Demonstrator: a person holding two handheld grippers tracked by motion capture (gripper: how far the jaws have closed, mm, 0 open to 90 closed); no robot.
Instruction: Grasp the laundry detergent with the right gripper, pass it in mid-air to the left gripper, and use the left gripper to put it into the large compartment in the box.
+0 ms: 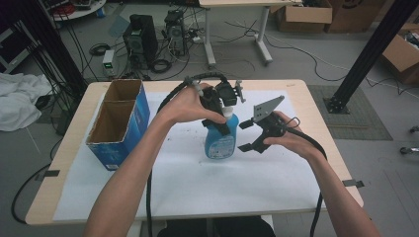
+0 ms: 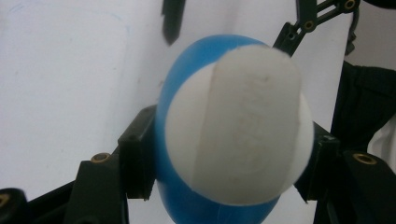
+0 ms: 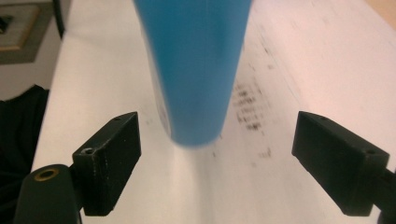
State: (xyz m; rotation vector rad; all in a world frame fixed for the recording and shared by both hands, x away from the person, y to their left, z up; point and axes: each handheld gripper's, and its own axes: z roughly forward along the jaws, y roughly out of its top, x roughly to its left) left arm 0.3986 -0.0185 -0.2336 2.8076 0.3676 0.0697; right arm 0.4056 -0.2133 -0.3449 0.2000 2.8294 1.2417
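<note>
At frame centre, the left gripper (image 1: 223,114) clamps the blue spray bottle (image 1: 221,139) near its white cap (image 2: 238,126); the right gripper (image 1: 245,136), released, sits just right of it.

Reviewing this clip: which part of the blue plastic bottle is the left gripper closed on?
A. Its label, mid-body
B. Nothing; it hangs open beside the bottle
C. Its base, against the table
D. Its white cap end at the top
D: in the left gripper view the left gripper sits with a finger on either side of the blue plastic bottle, just below its white cap.
</note>
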